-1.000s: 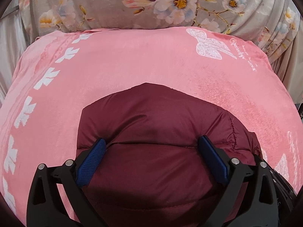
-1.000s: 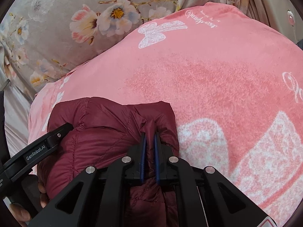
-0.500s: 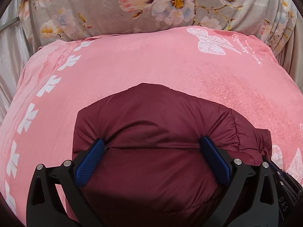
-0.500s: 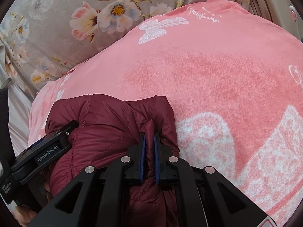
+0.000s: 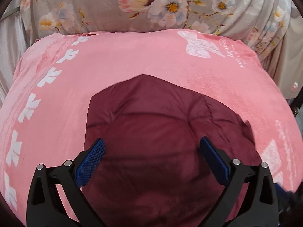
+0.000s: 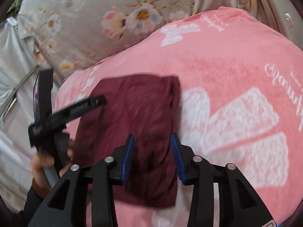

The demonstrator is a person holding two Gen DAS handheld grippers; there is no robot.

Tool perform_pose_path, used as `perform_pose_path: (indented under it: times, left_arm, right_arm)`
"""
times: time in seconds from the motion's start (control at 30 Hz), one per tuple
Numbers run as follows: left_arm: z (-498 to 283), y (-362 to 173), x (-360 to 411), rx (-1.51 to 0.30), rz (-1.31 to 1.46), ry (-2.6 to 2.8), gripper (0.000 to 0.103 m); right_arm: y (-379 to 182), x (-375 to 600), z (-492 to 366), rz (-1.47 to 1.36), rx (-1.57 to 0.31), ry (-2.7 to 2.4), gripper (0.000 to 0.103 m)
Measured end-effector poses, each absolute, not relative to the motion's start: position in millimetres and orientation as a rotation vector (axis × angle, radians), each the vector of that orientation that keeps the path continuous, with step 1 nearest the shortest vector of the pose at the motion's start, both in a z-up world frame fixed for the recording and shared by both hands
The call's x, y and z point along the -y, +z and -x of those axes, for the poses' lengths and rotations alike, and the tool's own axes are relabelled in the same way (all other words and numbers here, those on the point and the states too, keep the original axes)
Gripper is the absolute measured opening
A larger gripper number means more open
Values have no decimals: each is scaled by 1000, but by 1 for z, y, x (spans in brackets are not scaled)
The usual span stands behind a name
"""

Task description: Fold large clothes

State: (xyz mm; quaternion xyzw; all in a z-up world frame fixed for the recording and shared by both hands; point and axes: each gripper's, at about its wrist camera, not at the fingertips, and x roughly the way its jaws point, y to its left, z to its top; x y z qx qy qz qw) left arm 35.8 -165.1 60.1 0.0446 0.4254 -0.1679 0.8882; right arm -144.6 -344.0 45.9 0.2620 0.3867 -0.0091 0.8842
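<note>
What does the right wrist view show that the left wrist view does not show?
Only the right wrist view shows the left gripper from outside, the hand holding it, and the right gripper, its jaws opening above the folded maroon puffer jacket. Only the left wrist view shows the left gripper's wide-open jaws from behind. Both show the jacket, the pink blanket and the floral fabric.

A dark red puffy jacket (image 6: 136, 124) is lying folded into a thick, flat bundle on the pink blanket (image 6: 236, 60). It is resting toward the blanket's near left part, well apart from the white butterfly print (image 5: 198, 45) at the far edge. Stitched lines are showing across its soft, shiny top.
</note>
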Motion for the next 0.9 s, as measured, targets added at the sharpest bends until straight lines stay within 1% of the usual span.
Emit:
perform_pose_path:
  times: [0.07,0.13,0.17,0.2,0.3,0.47,0.6,0.9]
  left_arm:
    - [-25,58,164,-906,-89,-364,98]
    - [-16,51,164,-918,-116,-351,98]
    - [-12,47,164,-909,-141,-332,98]
    - [-8,44,164,-898,-166,-317,98]
    - [-2,35,160,-892,-200,-316,98]
    - [5,25,162,-871,-229,-322,98]
    - [5,20,164,-855,-248,-329,98]
    - [11,9,168,-797,-282,-303,98]
  right_arm:
    - [39,333,154,-549,-828,15,42]
    - [28,326,159,-550,-844,14,15]
    - [23,326,162,-545,-854,-14,8]
    - [21,329,169,-560,-846,-36,6]
    - [19,342,188,-643,-820,-34,4]
    - [1,336,190,-610,-885,-69,3]
    - [-20,336,187,-656,-901,-86,2]
    - [-24,334,182,-638,-894,-96,0]
